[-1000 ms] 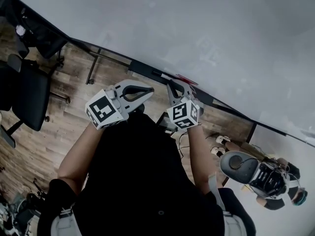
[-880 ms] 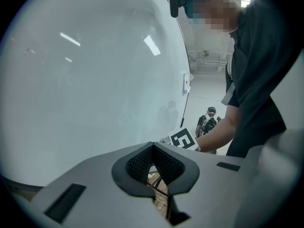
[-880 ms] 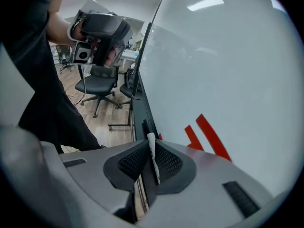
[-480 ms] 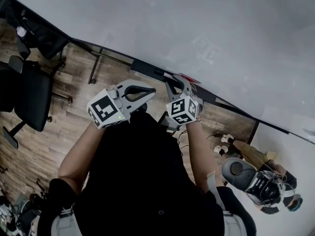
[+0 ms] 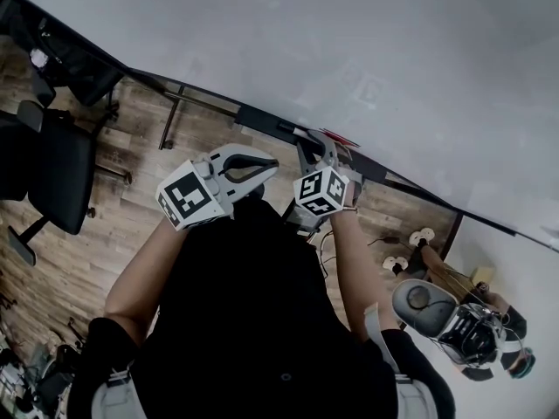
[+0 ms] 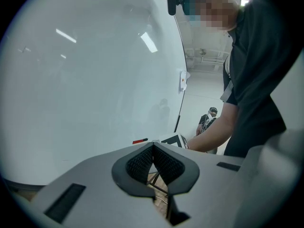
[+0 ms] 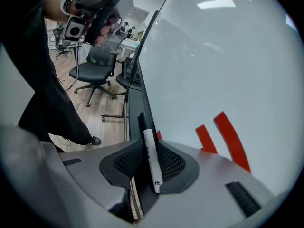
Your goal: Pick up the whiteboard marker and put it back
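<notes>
Right gripper [image 5: 316, 149] had crept up and in over the last second, its cube turning as it went, until its tips sat at the foot of the whiteboard [image 5: 367, 42], just over the dark tray [image 5: 262, 122] along the board's lower edge. Left gripper [image 5: 262, 160] had barely drifted beside it, jaws pressed together on nothing. Pinched mid-barrel in the right jaws, the whiteboard marker [image 7: 152, 158] pointed along the tray, so I judged the return nearly done, with only lowering and release left; whether it touched the tray was unclear.
</notes>
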Available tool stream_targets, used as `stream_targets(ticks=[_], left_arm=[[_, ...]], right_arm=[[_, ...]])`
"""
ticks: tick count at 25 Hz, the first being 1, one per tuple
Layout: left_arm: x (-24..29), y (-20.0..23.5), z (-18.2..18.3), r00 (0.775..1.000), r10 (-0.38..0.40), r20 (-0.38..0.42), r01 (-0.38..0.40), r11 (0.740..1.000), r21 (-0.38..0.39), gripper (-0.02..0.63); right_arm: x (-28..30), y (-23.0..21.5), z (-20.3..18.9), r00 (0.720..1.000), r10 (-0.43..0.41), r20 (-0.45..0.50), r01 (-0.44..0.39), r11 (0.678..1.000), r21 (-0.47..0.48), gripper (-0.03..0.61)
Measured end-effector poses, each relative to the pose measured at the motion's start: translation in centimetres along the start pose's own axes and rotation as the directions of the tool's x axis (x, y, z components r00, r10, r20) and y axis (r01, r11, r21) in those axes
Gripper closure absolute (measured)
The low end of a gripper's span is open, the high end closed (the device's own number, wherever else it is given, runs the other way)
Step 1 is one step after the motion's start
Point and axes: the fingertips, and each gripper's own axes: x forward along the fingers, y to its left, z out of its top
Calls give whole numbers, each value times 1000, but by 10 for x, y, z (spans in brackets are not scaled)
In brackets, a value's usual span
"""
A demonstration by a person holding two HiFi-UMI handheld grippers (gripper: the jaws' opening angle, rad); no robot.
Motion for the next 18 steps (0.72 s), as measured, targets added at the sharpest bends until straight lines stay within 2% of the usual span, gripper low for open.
stream_targets(ticks=[6, 18], left_arm=[[-8, 4, -1, 1000, 7, -2, -7, 1000, 2, 600], [-11, -2, 0, 1000, 3, -4, -2, 1000, 16, 601]], right_arm=[[8, 2, 2, 1000, -26, -16, 26, 1000, -4, 494], [-3, 5, 9, 999, -41, 33, 41, 999, -20, 506]])
